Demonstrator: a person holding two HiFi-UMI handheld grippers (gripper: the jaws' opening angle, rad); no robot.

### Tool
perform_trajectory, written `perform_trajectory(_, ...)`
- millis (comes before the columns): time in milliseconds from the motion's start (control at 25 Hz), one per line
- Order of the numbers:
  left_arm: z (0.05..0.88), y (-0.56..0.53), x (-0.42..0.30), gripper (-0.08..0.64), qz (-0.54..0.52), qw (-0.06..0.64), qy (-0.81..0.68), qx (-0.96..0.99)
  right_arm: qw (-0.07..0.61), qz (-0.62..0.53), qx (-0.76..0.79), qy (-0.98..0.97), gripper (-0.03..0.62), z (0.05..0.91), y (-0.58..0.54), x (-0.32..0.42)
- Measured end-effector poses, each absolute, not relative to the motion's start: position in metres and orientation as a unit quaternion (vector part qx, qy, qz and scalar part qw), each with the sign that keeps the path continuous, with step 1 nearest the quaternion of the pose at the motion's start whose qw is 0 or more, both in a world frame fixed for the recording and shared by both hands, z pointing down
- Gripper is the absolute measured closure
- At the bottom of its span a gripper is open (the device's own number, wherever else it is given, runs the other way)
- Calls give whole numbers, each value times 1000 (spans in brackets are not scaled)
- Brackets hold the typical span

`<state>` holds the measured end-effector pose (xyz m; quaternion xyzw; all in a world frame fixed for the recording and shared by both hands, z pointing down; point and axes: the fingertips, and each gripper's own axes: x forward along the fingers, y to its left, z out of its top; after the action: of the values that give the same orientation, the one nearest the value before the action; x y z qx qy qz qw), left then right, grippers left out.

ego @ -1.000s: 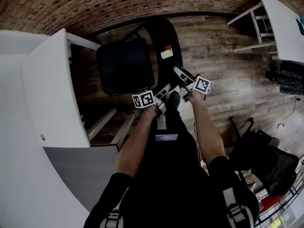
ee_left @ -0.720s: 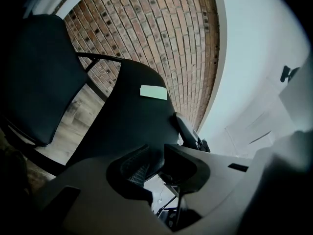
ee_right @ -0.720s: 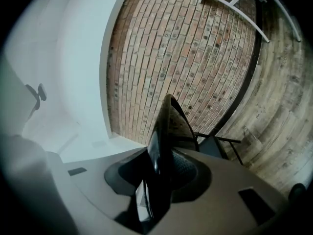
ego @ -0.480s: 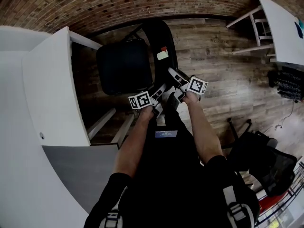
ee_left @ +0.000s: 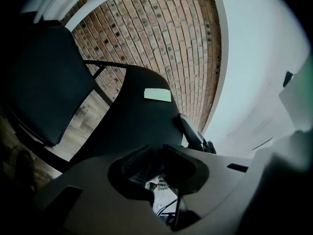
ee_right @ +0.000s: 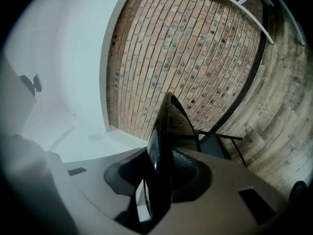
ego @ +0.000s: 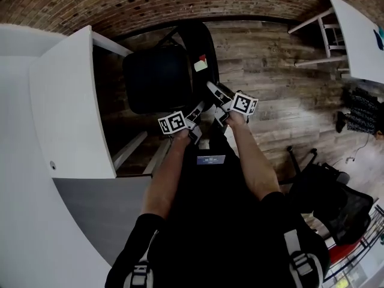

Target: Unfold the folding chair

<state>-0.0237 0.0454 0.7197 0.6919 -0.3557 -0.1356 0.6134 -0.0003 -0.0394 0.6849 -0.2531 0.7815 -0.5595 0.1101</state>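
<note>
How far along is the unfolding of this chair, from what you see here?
Mostly there, it seems. Done: the seat stands out from the backrest, facing up. In hand: the right gripper clamps the backrest's edge; the left gripper, jaws just closing on nothing, hovers near it. Left: whether the chair is locked fully open can't be told; then letting go.

- One folding chair (ego: 157,77) was counted.
- Two grippers were counted: the left gripper (ego: 195,110) and the right gripper (ego: 212,89).
- One label (ego: 200,65) was seen on the chair's back.
- At least two white tables were made out: a left table (ego: 66,101) and a right table (ego: 360,35).
- One office chair (ego: 336,203) was seen.
</note>
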Motion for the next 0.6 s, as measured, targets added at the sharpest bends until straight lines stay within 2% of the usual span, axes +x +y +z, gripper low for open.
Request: perform_trajectory(600, 715, 60, -58, 474, -158, 614, -383, 673, 75, -560, -253, 785, 462, 681, -23, -36)
